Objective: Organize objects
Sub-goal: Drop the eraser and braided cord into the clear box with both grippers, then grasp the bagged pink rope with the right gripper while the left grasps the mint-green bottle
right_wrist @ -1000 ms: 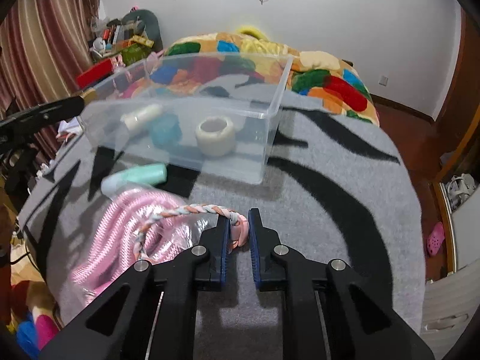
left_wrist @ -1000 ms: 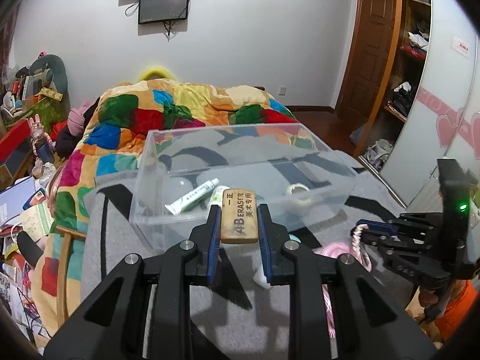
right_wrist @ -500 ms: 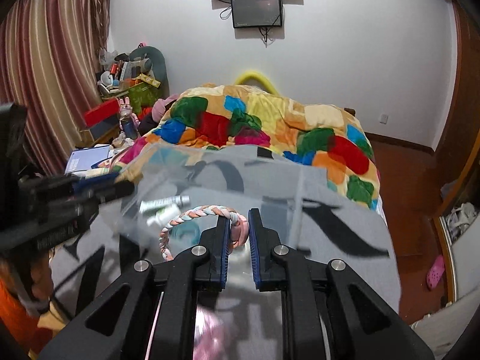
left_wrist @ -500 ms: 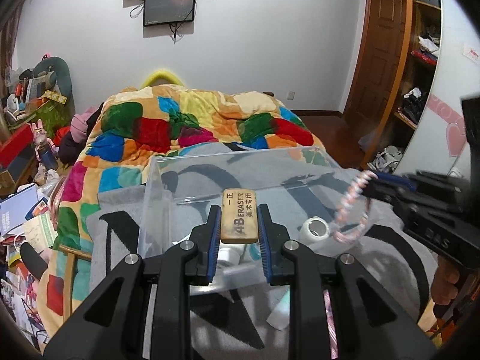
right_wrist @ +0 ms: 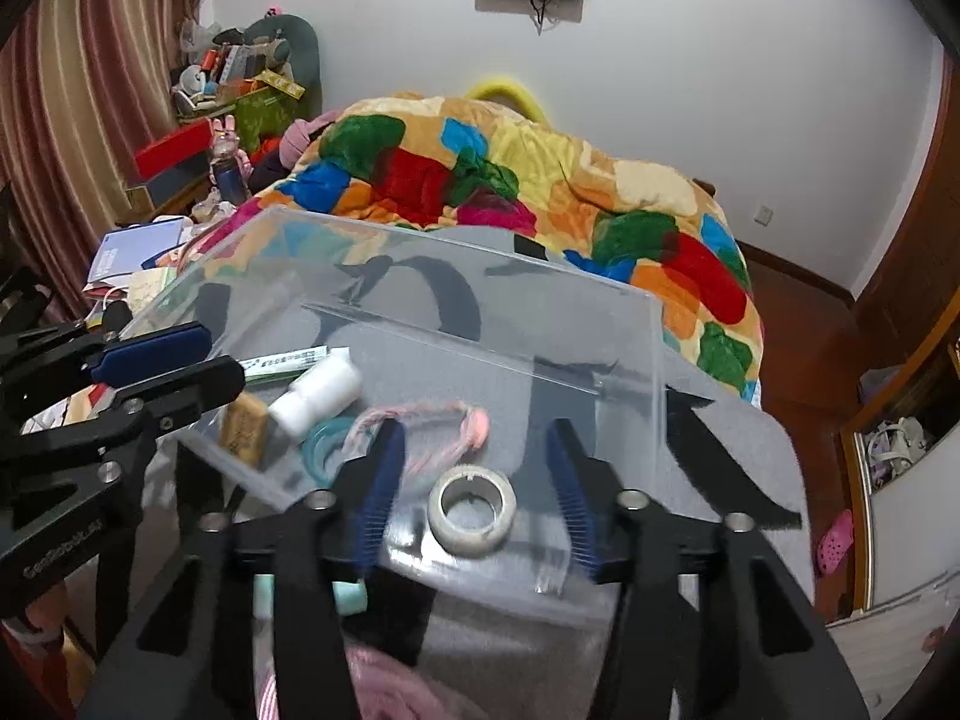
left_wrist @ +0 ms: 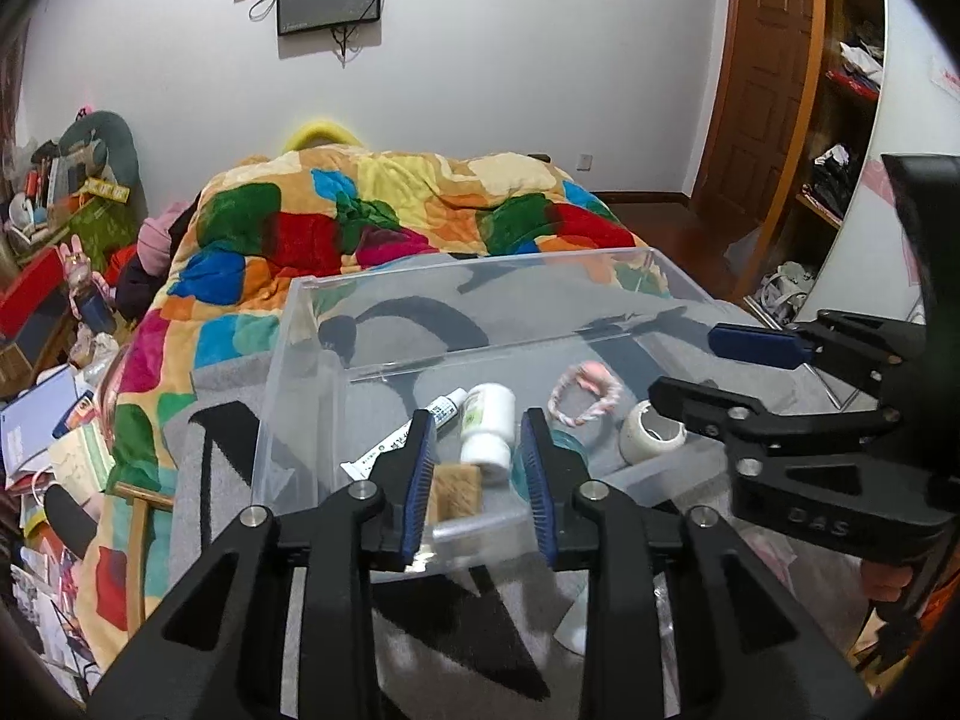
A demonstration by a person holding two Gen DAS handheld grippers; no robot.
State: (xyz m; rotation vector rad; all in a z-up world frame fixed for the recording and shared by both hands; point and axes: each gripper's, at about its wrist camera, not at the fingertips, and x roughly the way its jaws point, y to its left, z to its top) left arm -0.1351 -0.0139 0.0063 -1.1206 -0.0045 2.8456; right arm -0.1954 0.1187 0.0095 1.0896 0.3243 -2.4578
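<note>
Behind the work lies a bed (left_wrist: 390,222) under a patchwork quilt; nearer you, a grey striped blanket (right_wrist: 720,450) carries the clear bin (left_wrist: 300,360).

Both your tools hang over that bin with nothing in them. The left gripper (left_wrist: 478,480) has its jaws spread, and the eraser (left_wrist: 456,489) lies on the bin floor below the gap. The right gripper (right_wrist: 474,498) is spread wide too, with the tape roll (right_wrist: 472,509) and the braided band (right_wrist: 420,426) lying loose beneath it.

Also in the bin are a white bottle (left_wrist: 489,426), a tube (left_wrist: 414,435) and a teal ring (right_wrist: 321,450).

Outside the bin, at its near wall, lie a mint tube (right_wrist: 351,597) and a pink rope (right_wrist: 372,678); these look like what is left to put away.

- The mint tube should be light and smooth, so it may slip. Take it across the middle of its body.
- The rope is soft and limp and will sag. It may sit in a clear wrapper, though the blur makes that hard to tell. Pinch a thick bunch of coils, not a single strand.
</note>
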